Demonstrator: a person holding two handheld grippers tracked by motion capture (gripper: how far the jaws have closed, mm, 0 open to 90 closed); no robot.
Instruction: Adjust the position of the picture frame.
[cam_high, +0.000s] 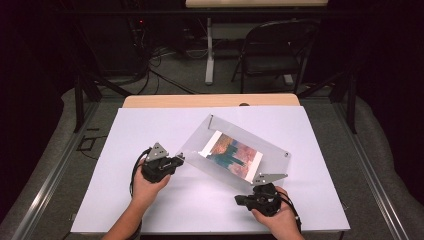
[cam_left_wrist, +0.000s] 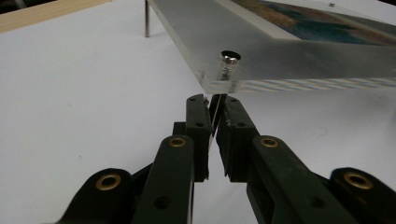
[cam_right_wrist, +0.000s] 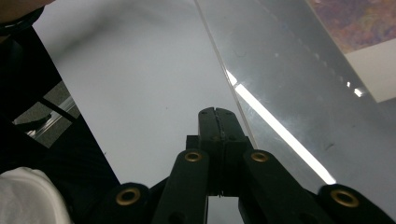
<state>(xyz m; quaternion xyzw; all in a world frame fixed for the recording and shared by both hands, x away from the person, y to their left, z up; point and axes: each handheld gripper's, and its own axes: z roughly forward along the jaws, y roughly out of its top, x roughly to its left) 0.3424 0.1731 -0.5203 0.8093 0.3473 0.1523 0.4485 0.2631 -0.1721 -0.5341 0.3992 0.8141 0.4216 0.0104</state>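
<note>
The clear acrylic frame (cam_high: 235, 150) is see-through with a faint grey cast, and its cut edge in the left gripper view shows thin bands of blue, orange and white. The print (cam_high: 231, 152) inside it has orange and pink at the top, dark teal in the middle, rust below, and a white border. Small shiny silver pins, like the silver stud (cam_left_wrist: 229, 63), sit at the corners. The sheet (cam_high: 150, 210) covering the table is plain white, with pale wood (cam_high: 150, 101) showing along the far edge. The left gripper (cam_high: 179, 159) and right gripper (cam_high: 257, 186) are black with brass-coloured rivets and grey plates on top. The folding chair (cam_high: 272, 47) is black.
</note>
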